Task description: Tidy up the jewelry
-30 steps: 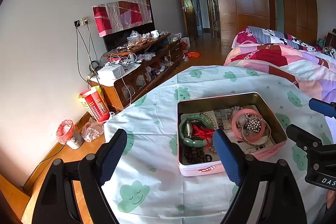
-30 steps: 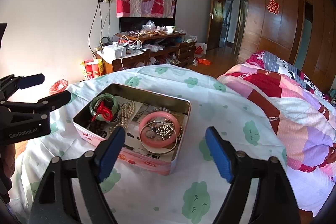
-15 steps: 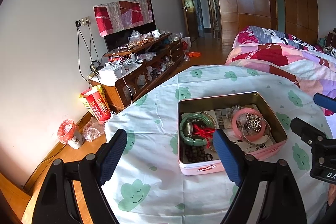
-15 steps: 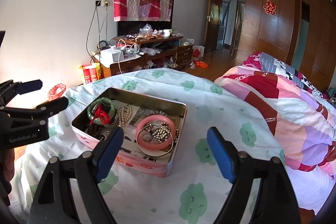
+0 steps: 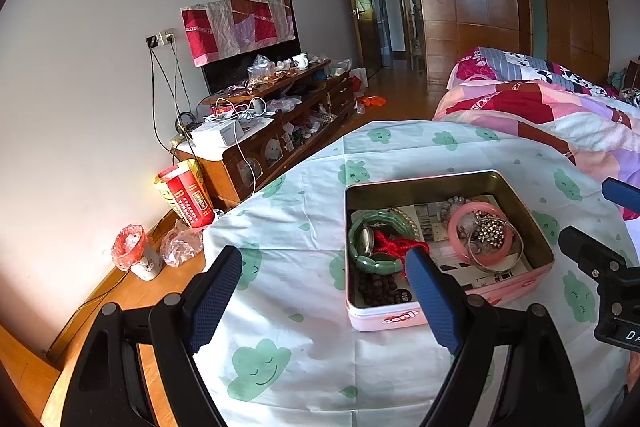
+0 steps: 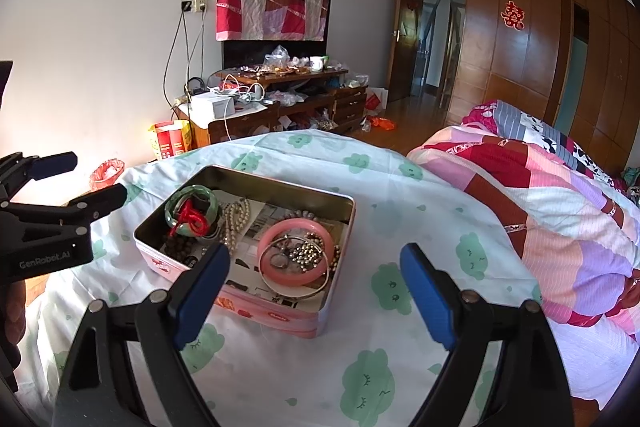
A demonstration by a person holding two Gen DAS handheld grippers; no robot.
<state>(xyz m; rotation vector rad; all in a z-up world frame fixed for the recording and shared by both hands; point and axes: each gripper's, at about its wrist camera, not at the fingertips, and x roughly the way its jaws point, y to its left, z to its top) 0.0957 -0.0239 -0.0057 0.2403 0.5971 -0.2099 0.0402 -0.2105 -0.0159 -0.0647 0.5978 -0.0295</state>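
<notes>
An open pink tin (image 5: pixel 424 183) (image 6: pixel 280 183) sits on a table under a cloud-print cloth (image 5: pixel 304 347). It holds a pink bangle (image 5: pixel 453 235) (image 6: pixel 296 225) around silver beads, a green jade bangle (image 5: pixel 380 217) (image 6: pixel 172 207), a red cord (image 5: pixel 394 243), pearls (image 6: pixel 236 215) and dark beads (image 5: pixel 376 287). My left gripper (image 5: pixel 322 259) hangs open above the cloth at the tin's near left side, holding nothing. On the tin's near right side my right gripper (image 6: pixel 314 255) is also open and empty. Each gripper shows at the edge of the other's view.
A bed with a patchwork quilt (image 6: pixel 540 207) lies close along the table's right side. Beyond the table's far edge stand a cluttered wooden TV cabinet (image 5: pixel 272 131), a red carton (image 5: pixel 184 199) and a small bin (image 5: pixel 132 251) on the floor.
The right gripper's fingers have spread a little wider. Both grippers and the tin have otherwise stayed put.
</notes>
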